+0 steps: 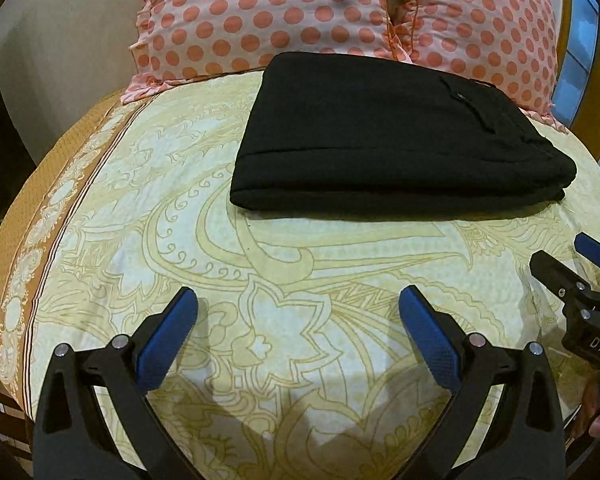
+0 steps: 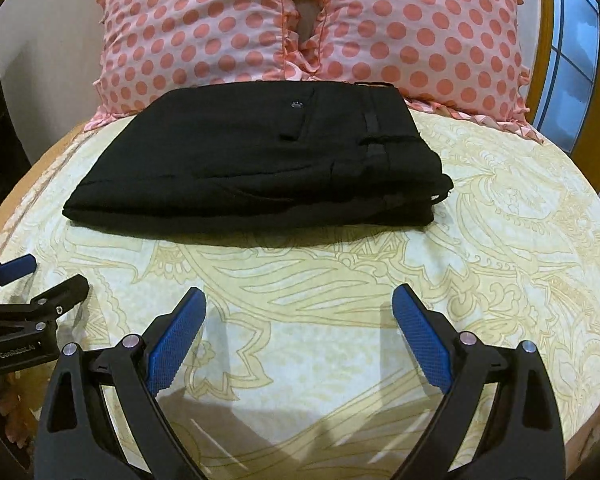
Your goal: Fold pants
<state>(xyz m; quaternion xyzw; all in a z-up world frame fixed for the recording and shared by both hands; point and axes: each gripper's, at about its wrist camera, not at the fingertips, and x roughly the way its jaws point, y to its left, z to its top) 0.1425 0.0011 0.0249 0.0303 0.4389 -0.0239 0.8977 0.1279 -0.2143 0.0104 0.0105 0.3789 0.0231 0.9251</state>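
Observation:
The black pants [image 1: 396,136] lie folded into a compact stack on the bed, with a pocket button and belt loops showing in the right wrist view [image 2: 260,160]. My left gripper [image 1: 298,300] is open and empty, hovering over the bedsheet short of the pants' near edge. My right gripper [image 2: 298,298] is open and empty, also short of the pants. Each gripper shows at the edge of the other's view, the right one [image 1: 560,256] and the left one [image 2: 56,272], both with fingers apart.
The bed has a cream sheet with a yellow floral pattern [image 1: 260,280] and an orange border on the left [image 1: 28,216]. Two pink polka-dot pillows [image 2: 204,28] [image 2: 428,32] lie right behind the pants. A wooden headboard frame and window [image 2: 572,60] stand at the right.

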